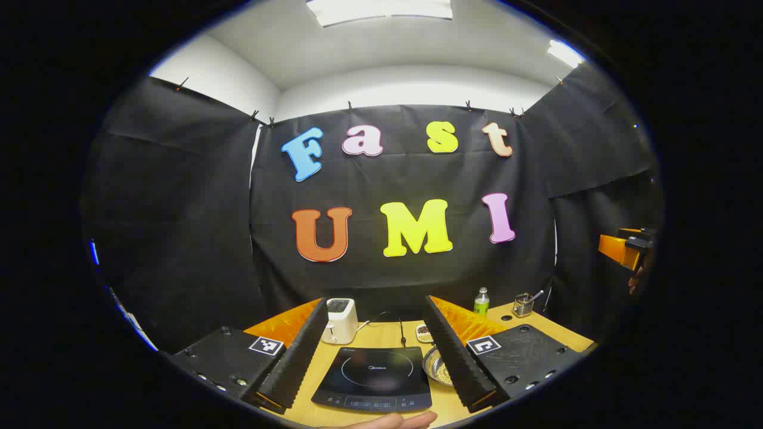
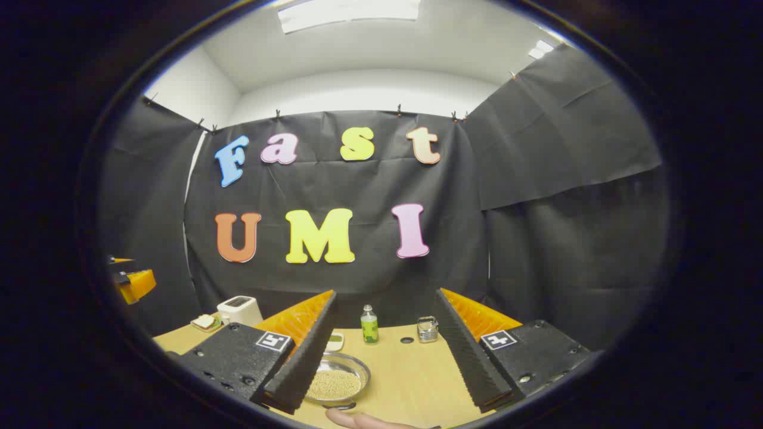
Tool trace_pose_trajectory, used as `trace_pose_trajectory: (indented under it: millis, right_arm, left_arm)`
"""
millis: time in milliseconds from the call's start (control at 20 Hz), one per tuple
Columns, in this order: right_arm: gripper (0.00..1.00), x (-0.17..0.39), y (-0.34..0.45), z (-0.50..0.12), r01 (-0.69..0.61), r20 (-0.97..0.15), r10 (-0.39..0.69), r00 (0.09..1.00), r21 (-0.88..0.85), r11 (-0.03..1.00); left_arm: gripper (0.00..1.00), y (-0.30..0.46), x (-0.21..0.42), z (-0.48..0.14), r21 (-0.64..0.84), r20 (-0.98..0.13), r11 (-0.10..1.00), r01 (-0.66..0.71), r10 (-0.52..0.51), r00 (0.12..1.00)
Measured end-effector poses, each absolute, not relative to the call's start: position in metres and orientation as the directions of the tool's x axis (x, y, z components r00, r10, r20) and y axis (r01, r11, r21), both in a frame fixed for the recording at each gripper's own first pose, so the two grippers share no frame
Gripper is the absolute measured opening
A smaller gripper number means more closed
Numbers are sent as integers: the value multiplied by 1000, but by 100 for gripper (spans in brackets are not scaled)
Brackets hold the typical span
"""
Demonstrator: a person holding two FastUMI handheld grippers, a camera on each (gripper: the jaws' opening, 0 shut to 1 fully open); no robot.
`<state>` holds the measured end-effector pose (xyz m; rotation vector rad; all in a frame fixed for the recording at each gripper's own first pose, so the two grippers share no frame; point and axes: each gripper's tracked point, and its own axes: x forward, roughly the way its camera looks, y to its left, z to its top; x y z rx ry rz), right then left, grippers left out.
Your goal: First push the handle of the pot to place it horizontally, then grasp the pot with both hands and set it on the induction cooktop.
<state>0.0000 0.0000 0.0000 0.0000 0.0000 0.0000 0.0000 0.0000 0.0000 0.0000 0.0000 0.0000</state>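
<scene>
A shallow metal pot (image 2: 337, 381) holding pale grains sits on the wooden table (image 2: 411, 381), just inside my right gripper's left finger (image 2: 301, 363). A dark stub at its near rim may be the handle. In the left gripper view the pot (image 1: 438, 368) lies right of the black induction cooktop (image 1: 372, 378), partly behind a finger (image 1: 459, 363). My left gripper (image 1: 377, 307) is open above the cooktop. My right gripper (image 2: 386, 298) is open too, with nothing between its fingers. Each gripper also appears at the other view's edge, the right (image 1: 626, 247) and the left (image 2: 131, 280).
A white toaster (image 1: 341, 320) stands behind the cooktop. A green bottle (image 2: 369, 325), a metal utensil holder (image 2: 427, 329) and a small dish (image 2: 335, 341) stand at the back. A plate (image 2: 205, 323) lies by the toaster (image 2: 239, 310). A person's fingertip (image 2: 357, 422) shows at the near edge.
</scene>
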Motion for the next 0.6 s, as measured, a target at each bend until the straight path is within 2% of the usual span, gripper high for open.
trace_pose_trajectory:
  millis: [100, 150, 600]
  right_arm:
    - [96, -1, -4, 1, 7, 5, -7, 1000, -11, 1000]
    - [96, -1, -4, 1, 10, 8, -10, 1000, -13, 1000]
    - [96, 1, -6, -7, 12, -3, -12, 1000, -24, 1000]
  left_arm:
    - [87, -3, -1, 1, 9, 8, 1000, 0, 0, 1000]
    - [96, -6, -1, 1, 1, 10, 1000, 7, -7, 1000]
    - [96, -14, -4, -2, -19, 14, 999, 41, -40, 999]
